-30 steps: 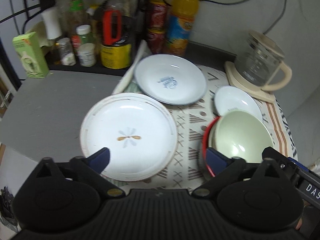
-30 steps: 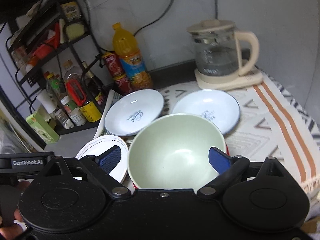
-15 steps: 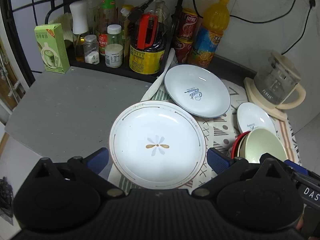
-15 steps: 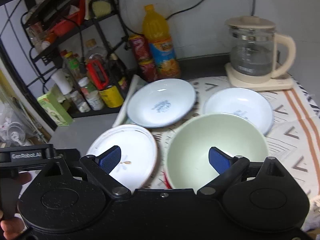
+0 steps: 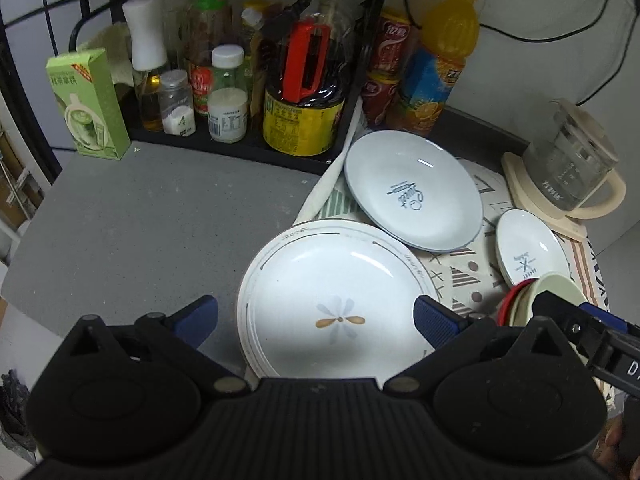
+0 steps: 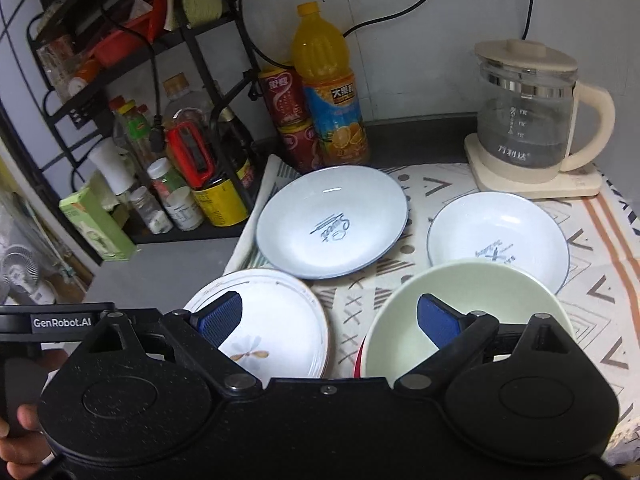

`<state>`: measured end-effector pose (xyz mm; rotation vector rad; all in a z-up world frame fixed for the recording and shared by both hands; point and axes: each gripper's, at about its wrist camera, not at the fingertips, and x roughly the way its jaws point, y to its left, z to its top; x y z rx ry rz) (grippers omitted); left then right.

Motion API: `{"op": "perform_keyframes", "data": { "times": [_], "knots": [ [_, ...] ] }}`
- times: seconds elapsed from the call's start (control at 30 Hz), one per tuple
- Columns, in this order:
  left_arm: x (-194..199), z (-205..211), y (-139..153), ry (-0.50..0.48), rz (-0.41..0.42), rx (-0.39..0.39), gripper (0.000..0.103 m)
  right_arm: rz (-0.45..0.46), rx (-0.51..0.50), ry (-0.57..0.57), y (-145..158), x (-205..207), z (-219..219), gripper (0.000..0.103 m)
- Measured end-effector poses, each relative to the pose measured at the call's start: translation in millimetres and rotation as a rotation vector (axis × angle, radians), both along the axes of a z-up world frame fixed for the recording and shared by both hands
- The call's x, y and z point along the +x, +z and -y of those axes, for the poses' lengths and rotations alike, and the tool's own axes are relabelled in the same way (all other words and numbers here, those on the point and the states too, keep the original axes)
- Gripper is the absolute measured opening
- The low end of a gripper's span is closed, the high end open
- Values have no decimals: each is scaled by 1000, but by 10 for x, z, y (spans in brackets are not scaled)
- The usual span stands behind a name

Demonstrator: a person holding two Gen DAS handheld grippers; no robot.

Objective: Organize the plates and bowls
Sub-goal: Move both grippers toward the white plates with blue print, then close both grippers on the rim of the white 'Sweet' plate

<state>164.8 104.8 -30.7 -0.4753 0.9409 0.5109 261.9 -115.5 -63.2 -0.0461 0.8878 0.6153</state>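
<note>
A white plate with a flower motif [image 5: 336, 300] [image 6: 272, 320] lies at the cloth's left edge. My left gripper [image 5: 316, 316] is open above it, fingers on either side, holding nothing. A pale blue plate [image 5: 412, 194] [image 6: 332, 222] lies behind it. A smaller white plate [image 5: 528, 254] [image 6: 496, 236] lies to the right. A pale green bowl [image 6: 464, 316] [image 5: 548, 292] sits nested in a red bowl [image 5: 506, 304] [image 6: 360, 356]. My right gripper [image 6: 328, 316] is open and empty, hovering between the flower plate and the green bowl.
A glass kettle [image 6: 528, 116] stands on its base at the back right. An orange juice bottle [image 6: 328, 88], red cans [image 6: 286, 100] and a rack of condiment bottles [image 5: 224, 92] line the back. A green carton [image 5: 88, 104] stands on the grey counter [image 5: 160, 216].
My left gripper has shifted left and pulled back, so the flower plate sits more to the right in its view. My right gripper moved left from over the green bowl.
</note>
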Motion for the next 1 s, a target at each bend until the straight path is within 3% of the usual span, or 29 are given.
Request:
{"op": "perform_keyframes", "data": {
  "times": [0.37, 0.63, 1.0],
  "knots": [
    [335, -389, -26, -55, 33, -36, 102, -16, -13, -75, -33, 235, -247, 93],
    [660, -579, -92, -146, 68, -64, 100, -28, -9, -140, -79, 452, -434, 86],
    [1157, -761, -376, -247, 48, -83, 79, -73, -34, -247, -361, 859, -684, 75]
  ]
}}
